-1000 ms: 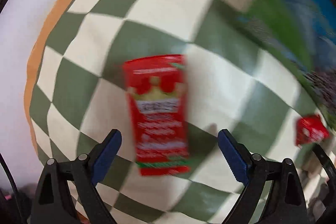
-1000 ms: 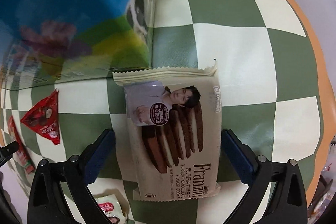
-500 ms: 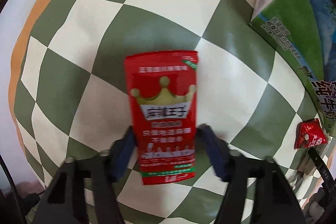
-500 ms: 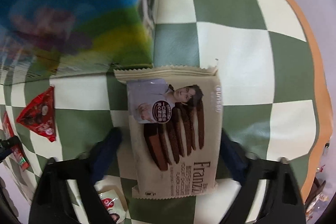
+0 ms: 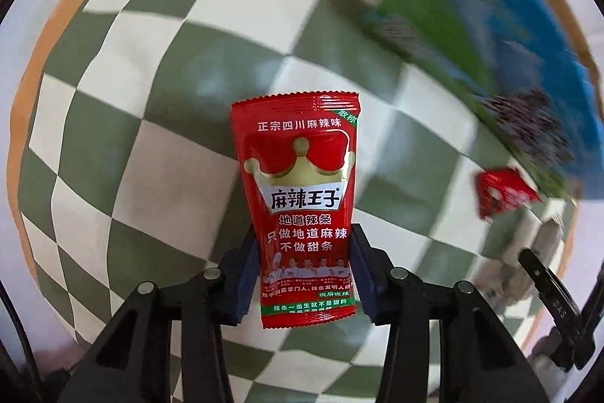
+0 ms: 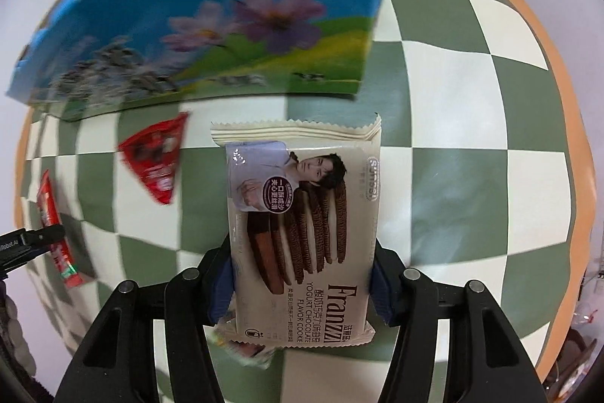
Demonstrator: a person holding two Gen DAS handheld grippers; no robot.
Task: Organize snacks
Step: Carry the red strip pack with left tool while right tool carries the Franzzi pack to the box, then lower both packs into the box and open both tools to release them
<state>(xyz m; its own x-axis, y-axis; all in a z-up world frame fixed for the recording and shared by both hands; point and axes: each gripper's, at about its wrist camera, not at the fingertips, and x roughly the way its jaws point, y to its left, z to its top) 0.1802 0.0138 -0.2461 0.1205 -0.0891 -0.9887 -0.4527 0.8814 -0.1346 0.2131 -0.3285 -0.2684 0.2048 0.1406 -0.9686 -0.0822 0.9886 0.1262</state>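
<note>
Left gripper (image 5: pixel 304 274) points down at the green-and-cream checked tablecloth (image 5: pixel 158 146); its blue pads are clamped on the lower half of a red spicy-strip sachet (image 5: pixel 302 210), whose upper end with the crown print sticks out ahead of the fingertips and is sharp against a blurred cloth. Right gripper (image 6: pixel 302 284) jaws have just been closing and now press both long edges of a cream Franzzi cookie pack (image 6: pixel 302 225), label end between the pads, crimped seal end farthest from the gripper. Ahead of the right gripper and slightly left, a blue carton with flower and meadow print (image 6: pixel 211 21) stands on the cloth, its base edge just beyond the cookie pack's seal. Left of the right gripper lies a red triangular snack packet (image 6: pixel 158 159). A small packet is partly hidden under the cookie pack's near end; type unreadable
</note>
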